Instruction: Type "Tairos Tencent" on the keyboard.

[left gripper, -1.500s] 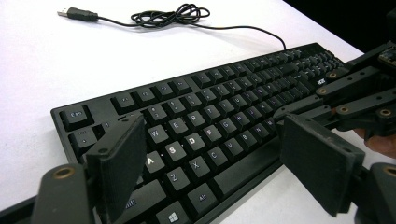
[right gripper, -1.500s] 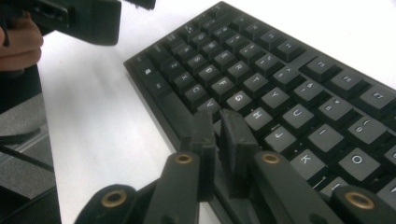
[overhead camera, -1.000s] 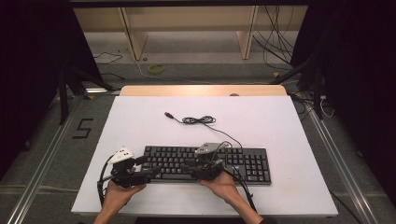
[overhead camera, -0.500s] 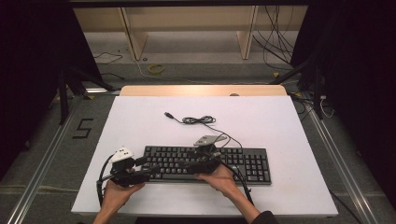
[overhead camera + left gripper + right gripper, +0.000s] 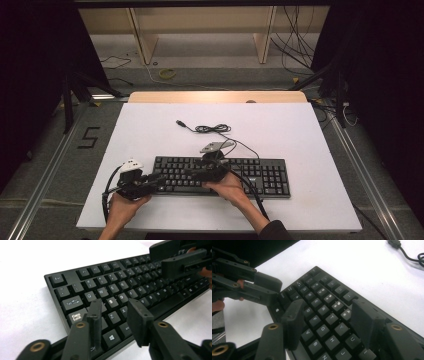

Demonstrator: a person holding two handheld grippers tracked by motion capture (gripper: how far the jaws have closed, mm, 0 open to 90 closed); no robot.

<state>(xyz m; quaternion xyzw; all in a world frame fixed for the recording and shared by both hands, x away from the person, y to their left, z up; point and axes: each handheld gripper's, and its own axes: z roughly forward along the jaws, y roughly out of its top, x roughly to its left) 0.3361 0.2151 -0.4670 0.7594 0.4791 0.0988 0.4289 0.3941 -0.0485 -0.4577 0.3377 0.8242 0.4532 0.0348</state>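
The keyboard was laid near the worktop's front edge. The left tongs, just narrowed but parted, were held over its left end; the right tongs, parted, empty, over its middle keys.

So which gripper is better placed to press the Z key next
Probably the left. The left gripper hovers over the keyboard's left end, with Z showing between its open jaws, which have just been closing. The right gripper sits over the F, G, H keys, farther along.
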